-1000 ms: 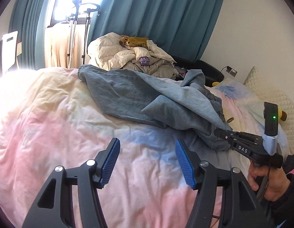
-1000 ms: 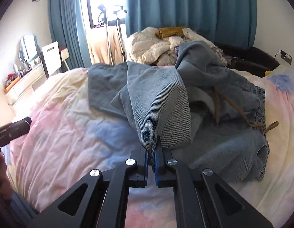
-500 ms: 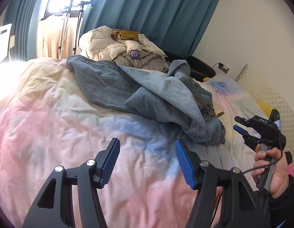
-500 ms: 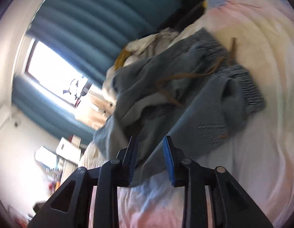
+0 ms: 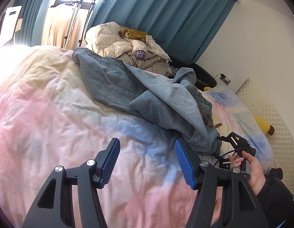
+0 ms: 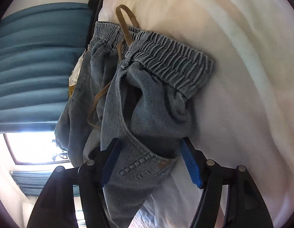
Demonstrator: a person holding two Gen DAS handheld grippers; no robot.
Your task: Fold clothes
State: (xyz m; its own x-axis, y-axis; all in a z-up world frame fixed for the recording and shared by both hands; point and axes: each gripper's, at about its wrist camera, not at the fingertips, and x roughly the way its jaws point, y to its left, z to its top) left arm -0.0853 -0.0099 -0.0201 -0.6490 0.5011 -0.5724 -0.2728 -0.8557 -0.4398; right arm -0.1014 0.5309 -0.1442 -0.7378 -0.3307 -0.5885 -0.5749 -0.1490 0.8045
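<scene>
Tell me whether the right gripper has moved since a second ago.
Yes. The right gripper let go of the jeans' leg fold, rolled sideways and now straddles their waistband end, jaws open, against the duvet.

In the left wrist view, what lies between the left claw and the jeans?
Only bare bedspread: the open left claw hovers over pink-and-blue quilt, short of the jeans. The right claw is already at their near corner.

Right tongs (image 6: 149, 163) spread wide around denim trousers (image 6: 143, 98); pale duvet (image 6: 241, 76) beneath.
</scene>
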